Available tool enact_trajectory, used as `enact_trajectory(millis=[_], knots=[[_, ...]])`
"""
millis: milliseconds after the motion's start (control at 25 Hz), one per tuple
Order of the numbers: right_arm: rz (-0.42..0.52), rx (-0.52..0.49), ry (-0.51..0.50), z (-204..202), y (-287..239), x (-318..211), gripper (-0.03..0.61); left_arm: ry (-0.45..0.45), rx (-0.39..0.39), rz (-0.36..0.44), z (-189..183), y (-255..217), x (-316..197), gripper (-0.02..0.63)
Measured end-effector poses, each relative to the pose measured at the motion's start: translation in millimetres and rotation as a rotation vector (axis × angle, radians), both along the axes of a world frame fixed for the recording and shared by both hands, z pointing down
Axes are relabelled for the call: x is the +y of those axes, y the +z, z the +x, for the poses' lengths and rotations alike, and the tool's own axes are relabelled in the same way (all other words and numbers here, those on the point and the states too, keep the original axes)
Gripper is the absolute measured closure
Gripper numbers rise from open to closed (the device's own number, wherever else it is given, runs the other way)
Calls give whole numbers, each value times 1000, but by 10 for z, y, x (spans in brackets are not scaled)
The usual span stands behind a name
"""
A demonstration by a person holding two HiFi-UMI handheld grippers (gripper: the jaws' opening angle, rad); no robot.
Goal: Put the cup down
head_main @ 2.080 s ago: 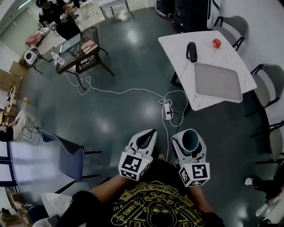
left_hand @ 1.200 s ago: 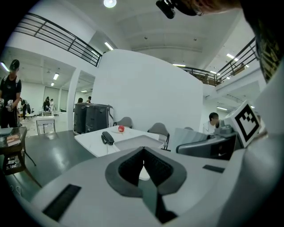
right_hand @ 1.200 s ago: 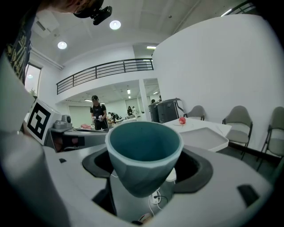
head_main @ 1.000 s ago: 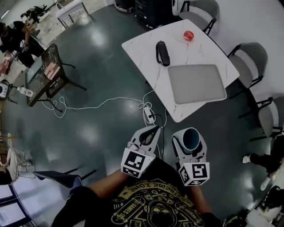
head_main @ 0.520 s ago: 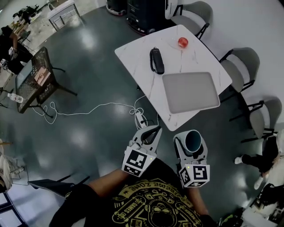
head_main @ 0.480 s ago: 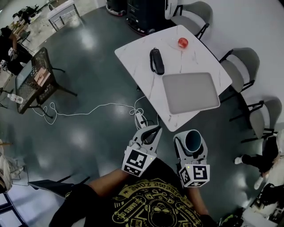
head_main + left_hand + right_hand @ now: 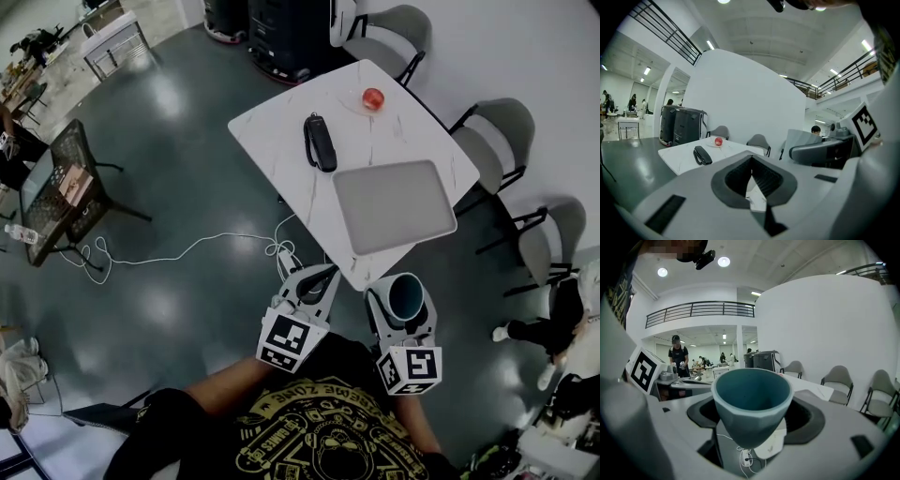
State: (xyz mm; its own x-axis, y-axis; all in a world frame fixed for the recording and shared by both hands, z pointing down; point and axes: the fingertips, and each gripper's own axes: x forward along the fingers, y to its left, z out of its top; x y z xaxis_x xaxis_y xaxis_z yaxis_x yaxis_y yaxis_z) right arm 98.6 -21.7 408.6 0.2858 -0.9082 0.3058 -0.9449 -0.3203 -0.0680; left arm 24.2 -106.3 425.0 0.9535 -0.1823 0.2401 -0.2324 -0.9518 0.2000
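one white, marble-veined table (image 7: 281, 141) is the largest thing before us, set cornerwise with its near corner just ahead of both grippers. two black cabinets (image 7: 281, 28) stand just behind its far end, and three grey chairs (image 7: 502, 131) line its far and right sides. well off to the left sits a dark wire cart (image 7: 56, 187). a wide grey tray (image 7: 394, 206) fills the near half of the tabletop and is the first thing beyond the cup. farther back lie a black handset (image 7: 319, 142) and, smaller, a red ball-like thing (image 7: 373, 97). on the floor beside the table's near corner, a white power strip (image 7: 284, 258) trails its cable leftward toward the cart. our right gripper (image 7: 401, 302) has its jaws spread wide and clamped on the teal cup (image 7: 751, 404), which hangs in the air over the floor, just short of the table's near edge. the cup is upright, mouth up, its long axis vertical, its faceted wall narrowing to the base. our left gripper (image 7: 322, 277) is beside it but apart, jaw tips pressed together. the floor (image 7: 187, 234) is dark, glossy grey-green with lamp glare. we stand in a tall white hall with a railed balcony (image 7: 701, 310).
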Motion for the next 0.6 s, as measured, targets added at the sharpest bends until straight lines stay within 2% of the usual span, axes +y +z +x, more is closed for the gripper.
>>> enact_trajectory(millis=[440,600], knots=[[2,1,13,145,-3,-99,199,22,5,2,176,-9,-86,603],[7,-15,-13,274,83,-185,199,-2,-12,4,279,47,-163,603]])
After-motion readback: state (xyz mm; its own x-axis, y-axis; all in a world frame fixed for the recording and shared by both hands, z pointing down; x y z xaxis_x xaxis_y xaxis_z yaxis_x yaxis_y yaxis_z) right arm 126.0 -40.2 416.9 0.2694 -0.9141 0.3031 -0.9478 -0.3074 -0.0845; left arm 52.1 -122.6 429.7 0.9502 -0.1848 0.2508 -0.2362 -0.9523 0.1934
